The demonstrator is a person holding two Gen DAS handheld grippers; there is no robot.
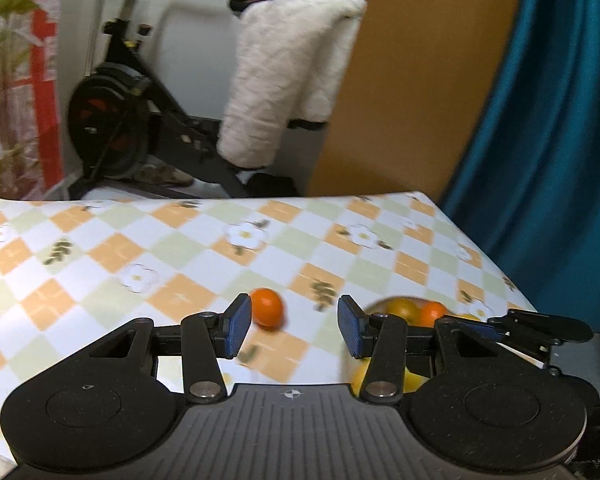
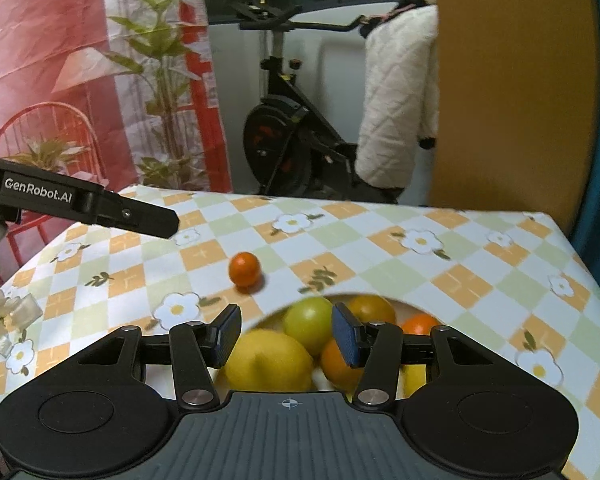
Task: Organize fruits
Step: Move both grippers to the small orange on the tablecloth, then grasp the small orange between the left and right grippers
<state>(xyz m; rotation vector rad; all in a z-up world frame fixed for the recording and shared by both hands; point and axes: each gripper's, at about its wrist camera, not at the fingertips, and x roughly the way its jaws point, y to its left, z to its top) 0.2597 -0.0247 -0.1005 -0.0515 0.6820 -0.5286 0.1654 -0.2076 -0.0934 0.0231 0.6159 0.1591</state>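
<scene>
I see table (image 2: 380, 248) under checked floral cloth (image 2: 480, 280). On it: lone orange (image 2: 244, 267), bowl (image 2: 272, 318) of fruit, clear plastic piece (image 2: 10, 316) at left edge.

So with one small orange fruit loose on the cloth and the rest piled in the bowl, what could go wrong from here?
1. The small orange fruit lies alone on the flat tablecloth; a nudge from a finger could roll it away.
2. Both the left gripper and right gripper are open and empty, close together, and might collide.
3. The bowl is already piled with fruit, including a lemon; another piece may tumble out.
</scene>
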